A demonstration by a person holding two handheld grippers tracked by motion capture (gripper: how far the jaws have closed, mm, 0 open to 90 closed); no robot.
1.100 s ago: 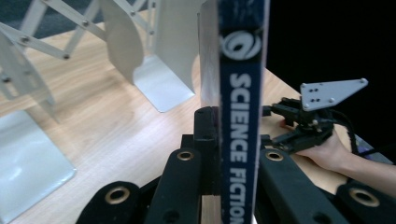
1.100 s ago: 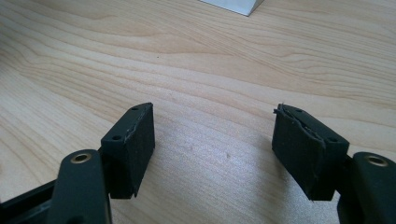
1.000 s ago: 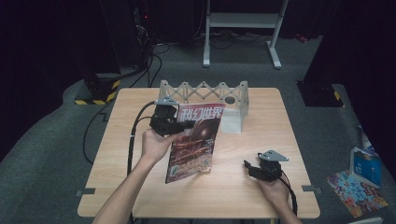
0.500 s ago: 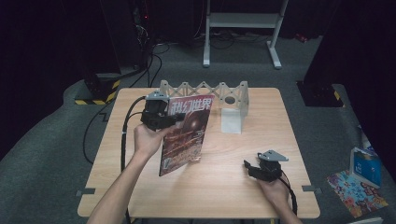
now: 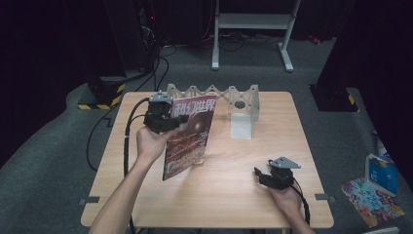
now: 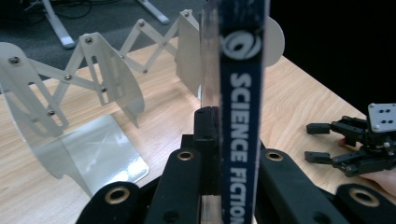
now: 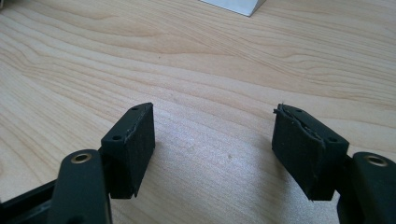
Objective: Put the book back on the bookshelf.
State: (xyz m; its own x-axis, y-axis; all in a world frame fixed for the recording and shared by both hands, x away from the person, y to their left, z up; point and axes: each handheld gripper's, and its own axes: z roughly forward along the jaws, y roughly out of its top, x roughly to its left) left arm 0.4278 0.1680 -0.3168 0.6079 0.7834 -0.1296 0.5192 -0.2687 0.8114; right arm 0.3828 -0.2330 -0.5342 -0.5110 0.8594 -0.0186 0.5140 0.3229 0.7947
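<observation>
Left claw (image 5: 176, 119) clamped on magazine (image 5: 189, 136) spine, held upright above bench (image 5: 272, 195). Right claw (image 5: 260, 174) at 5 o'clock, wide open, empty.

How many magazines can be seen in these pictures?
1. The magazine is held upright above the table, clamped in the left gripper, in front of the folding rack.
</observation>
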